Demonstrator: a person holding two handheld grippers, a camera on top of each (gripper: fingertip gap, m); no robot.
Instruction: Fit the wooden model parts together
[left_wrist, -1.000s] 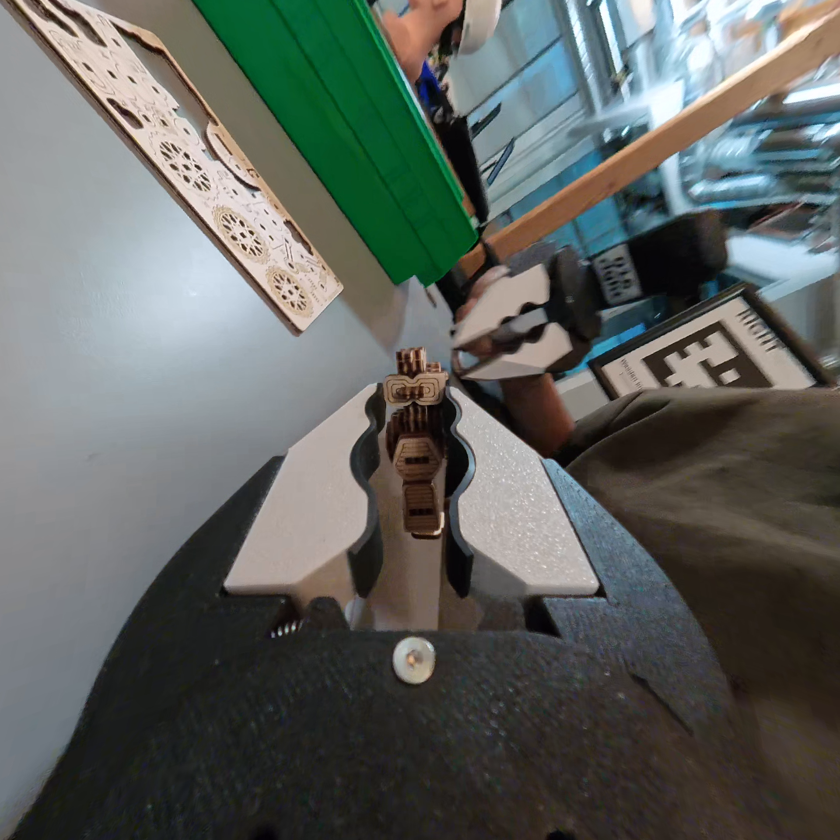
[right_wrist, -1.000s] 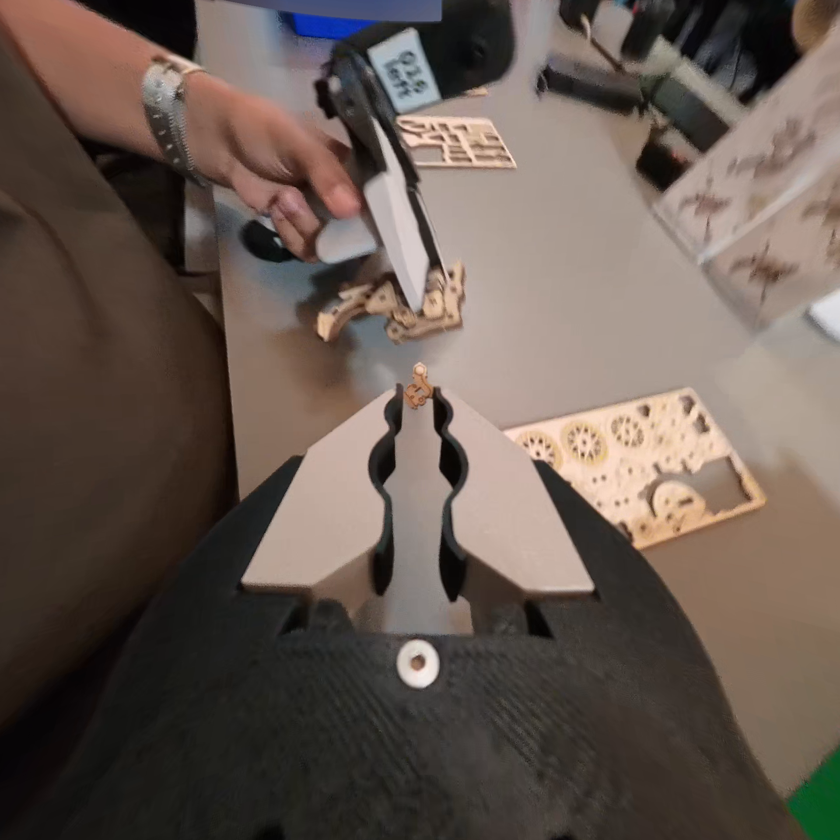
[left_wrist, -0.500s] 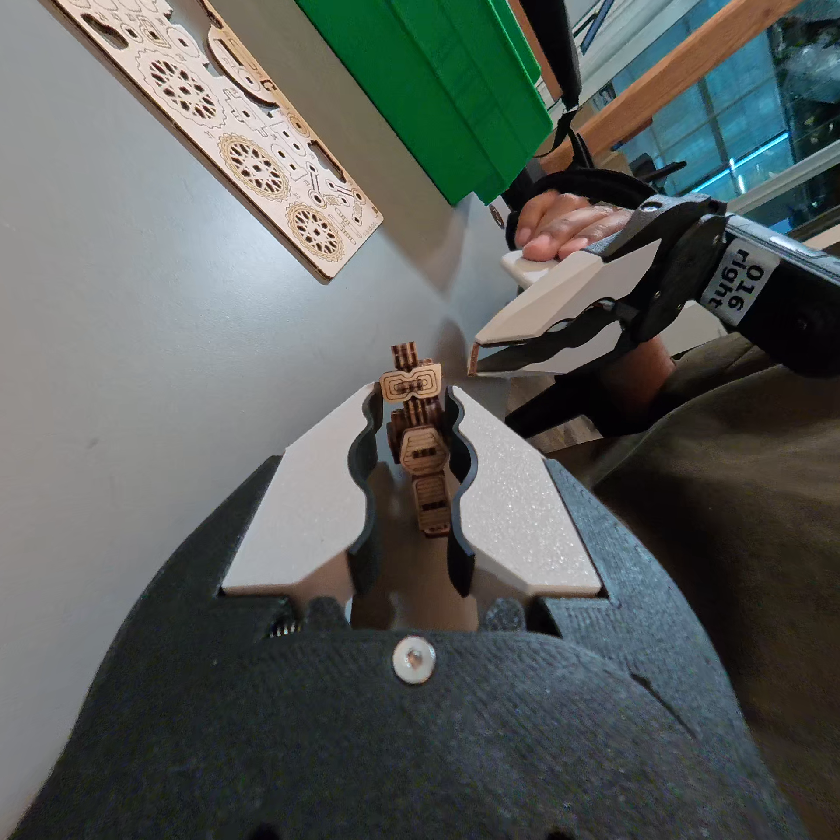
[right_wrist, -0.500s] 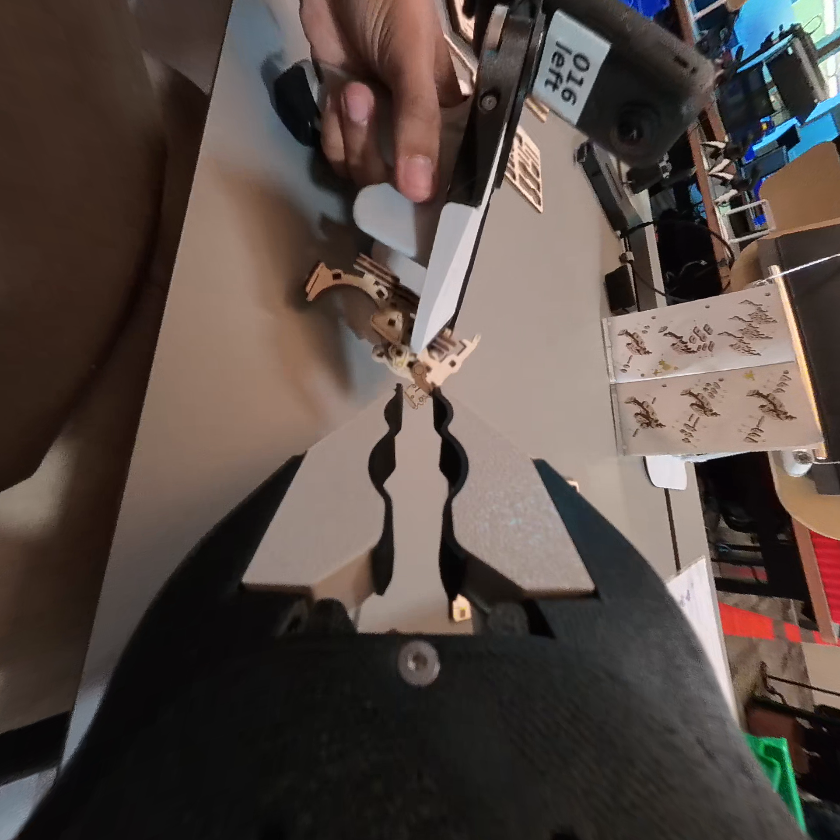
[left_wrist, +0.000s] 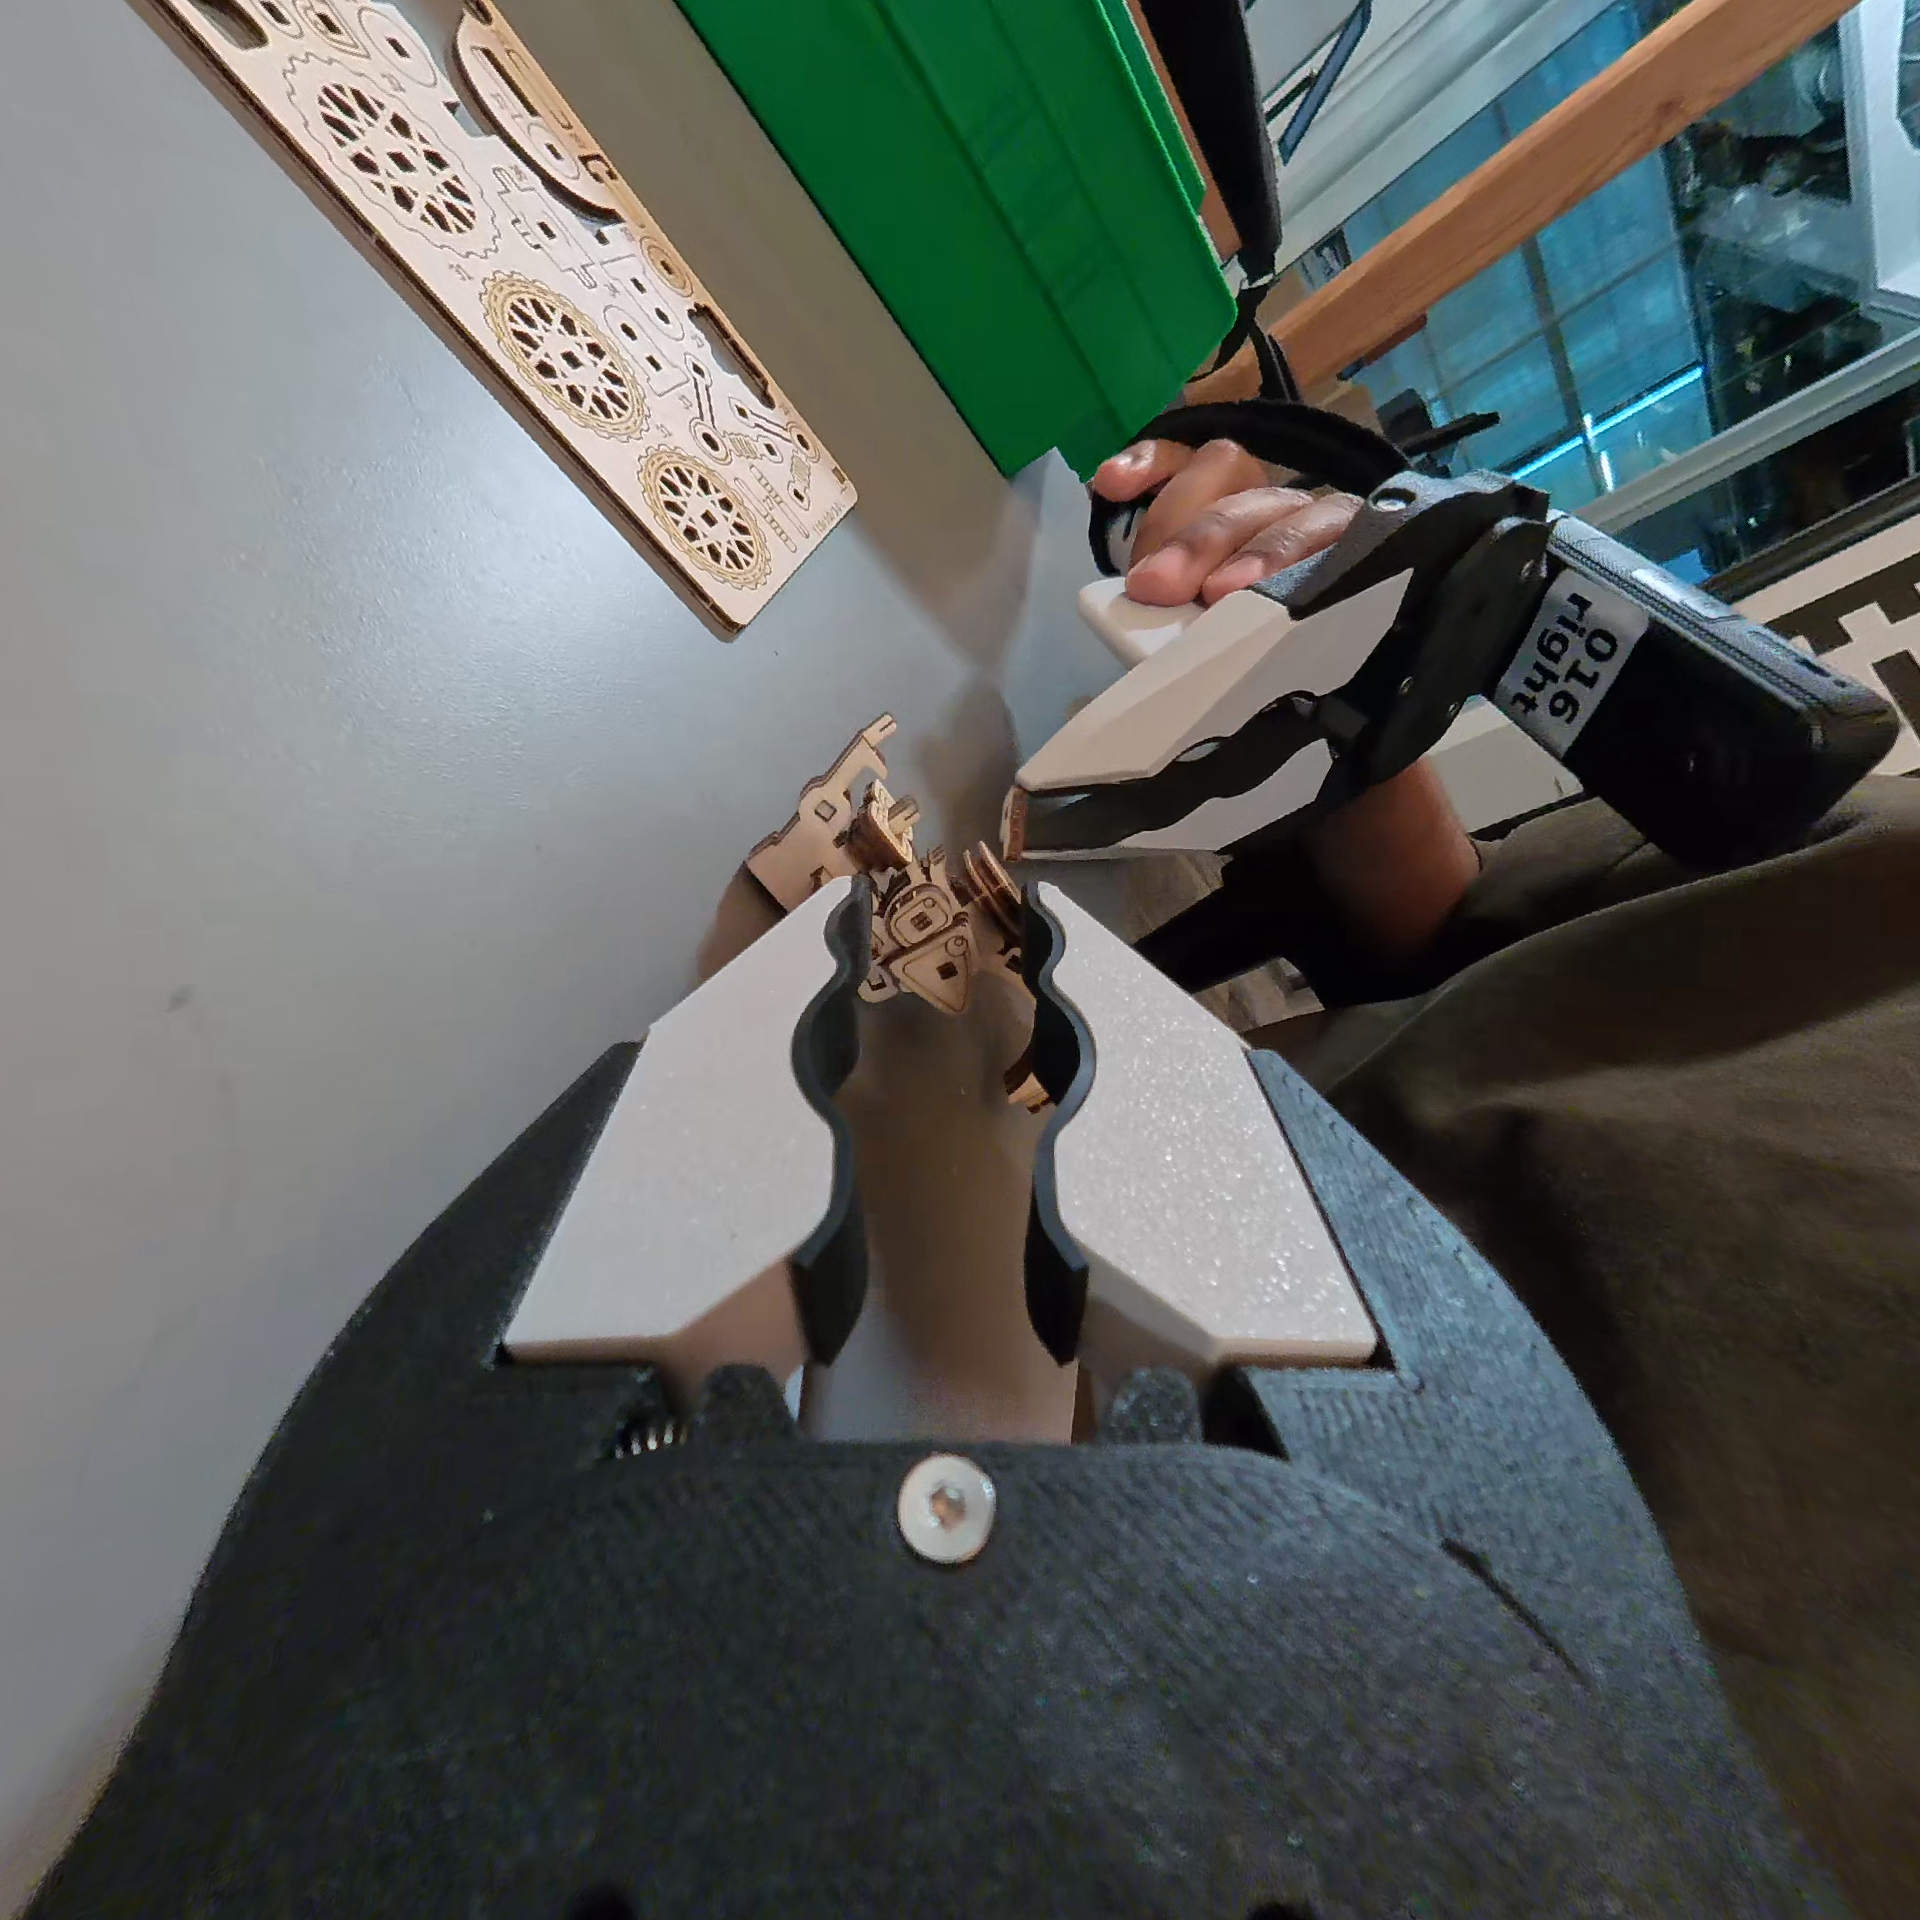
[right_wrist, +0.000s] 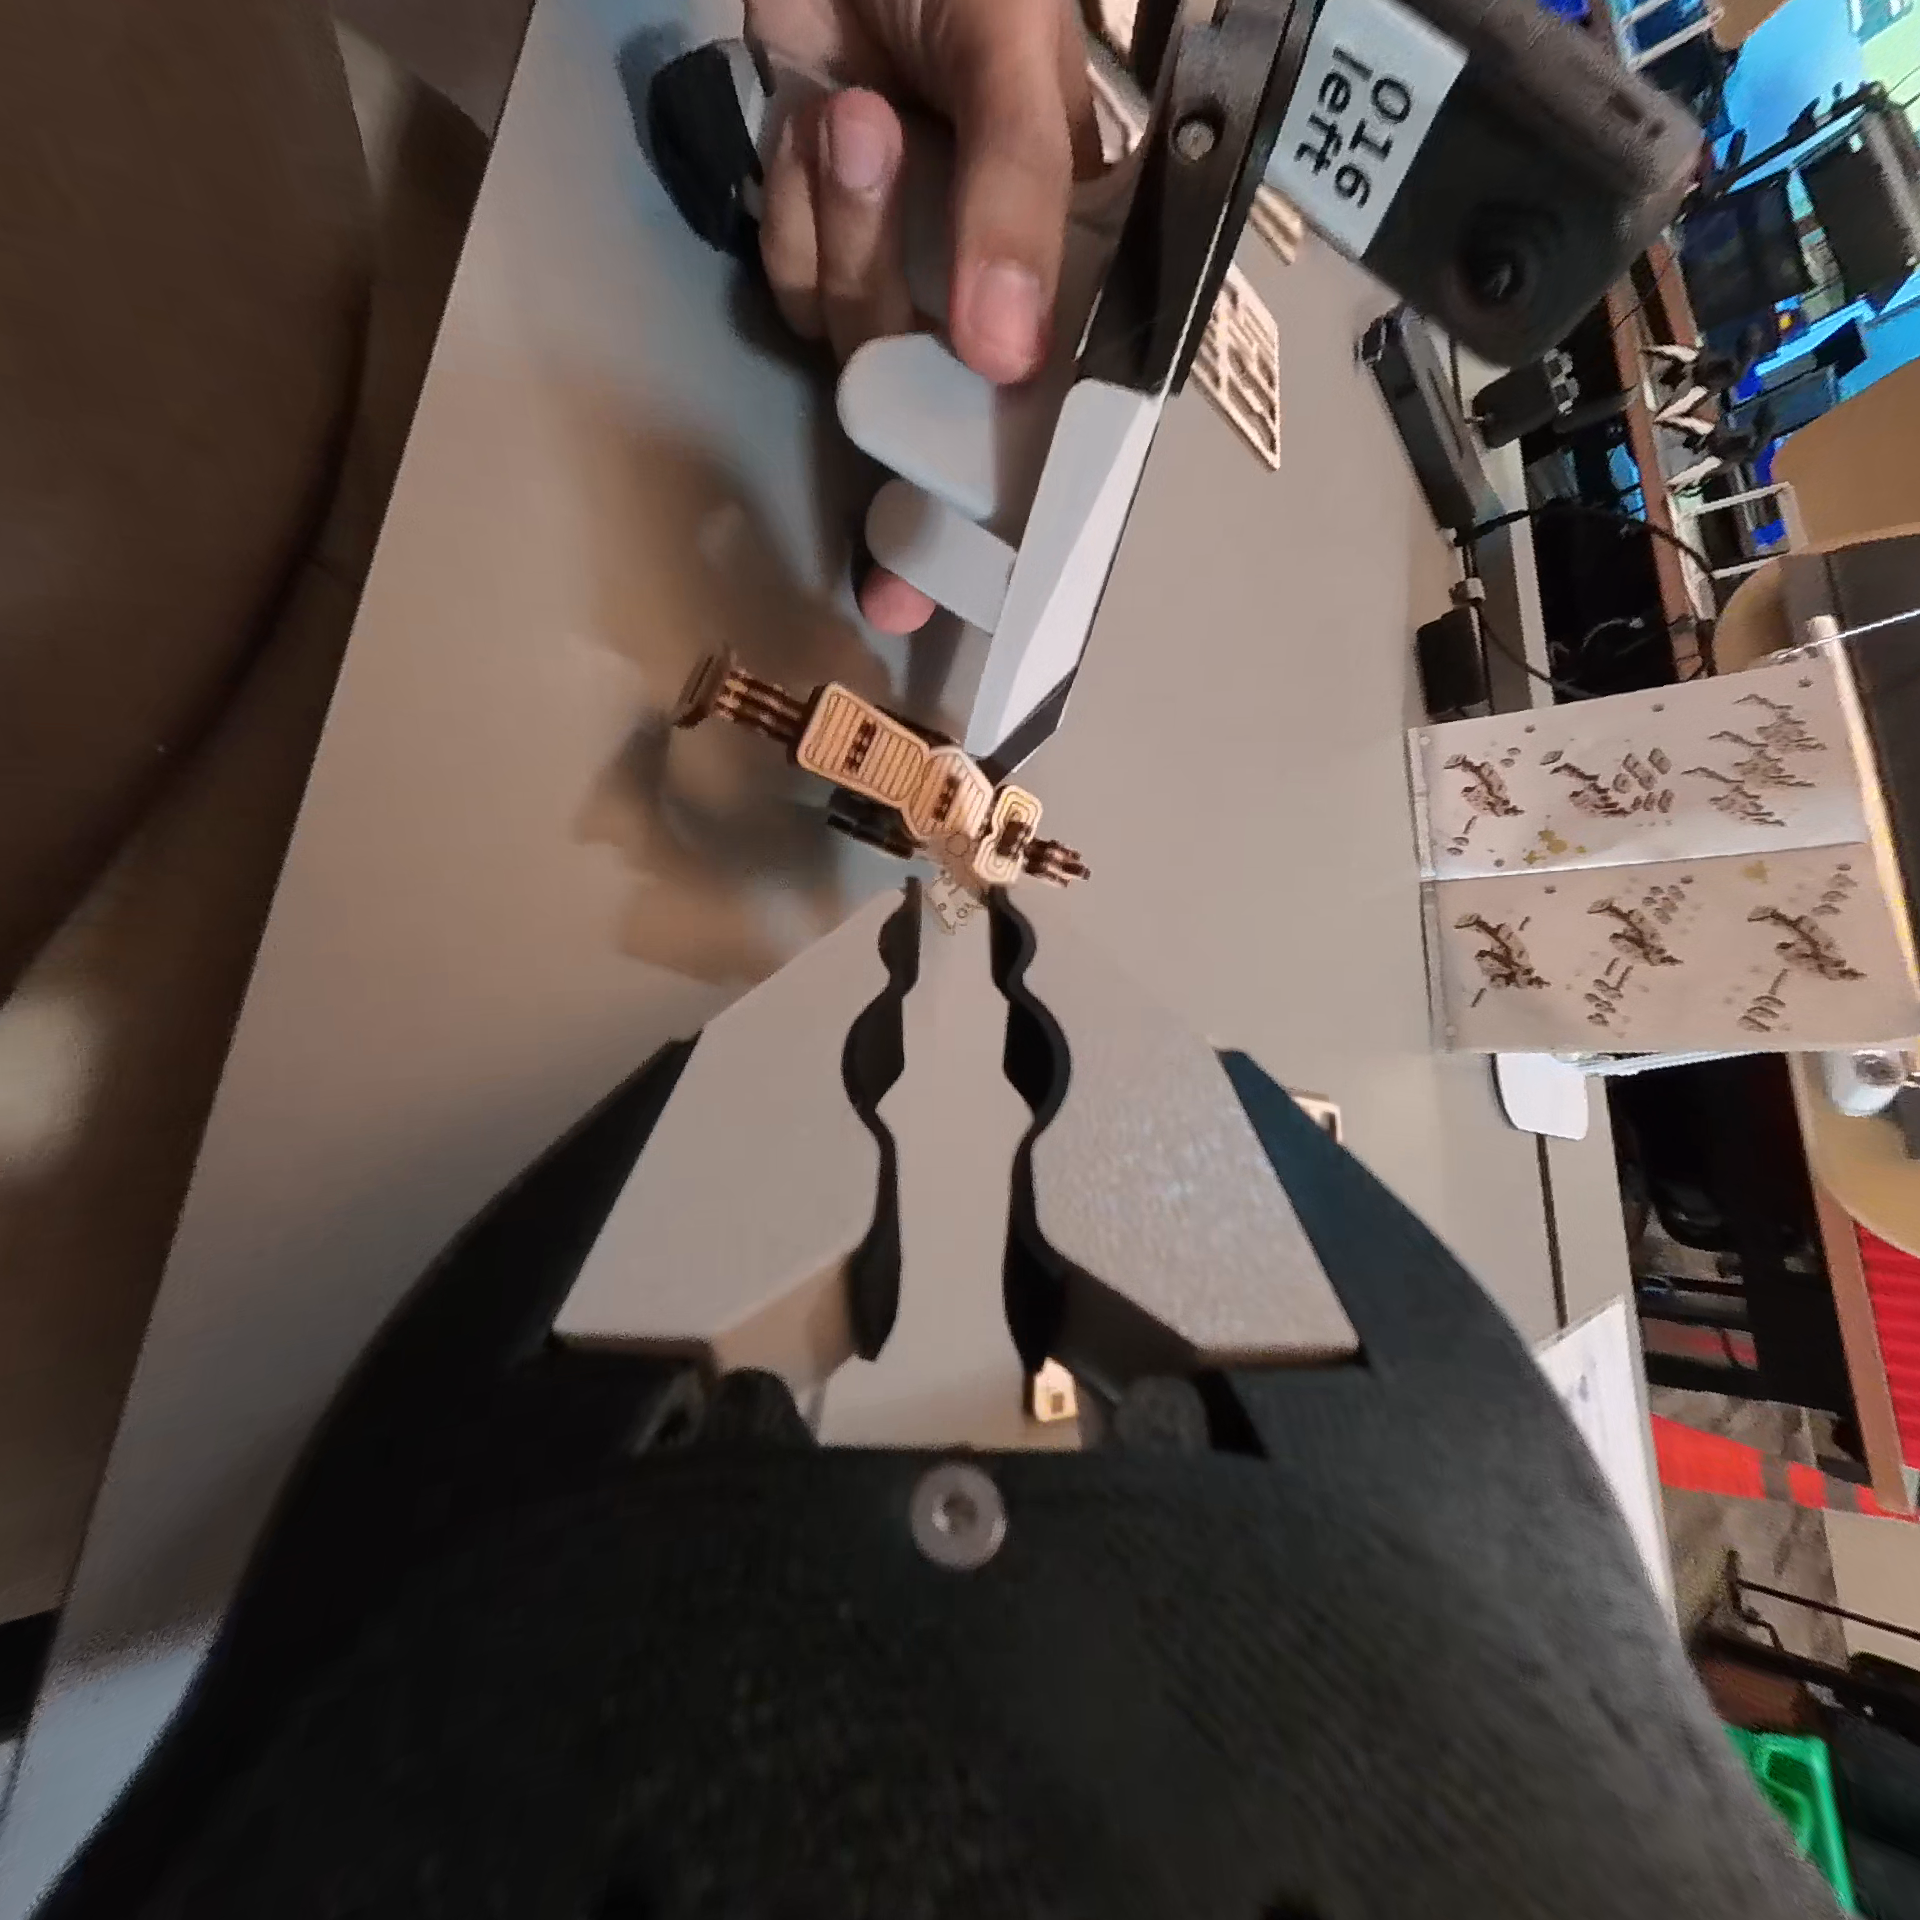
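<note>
- Though gripped much as it was a moment ago, now swung round in the left gripper (left_wrist: 943, 896): the model (left_wrist: 831, 831), lying crossways, no longer pointing straight out.
- Left jaws part open, pinching the model near its middle, up off the bench (left_wrist: 312, 831).
- Right gripper (right_wrist: 956, 899) moved in closer than before; jaws almost shut on a tiny part (right_wrist: 951, 912), right at the tips.
- Tiny part now touching the model's end or just beside it; hard to tell which.
- Likely meaning: slot turned to face the part, ready for pushing in.
- Best to push slowly and straight; thin wood, easy to snap or slip.
- Sheet (left_wrist: 582, 343) of uncut parts flat on the bench, well apart.
</note>
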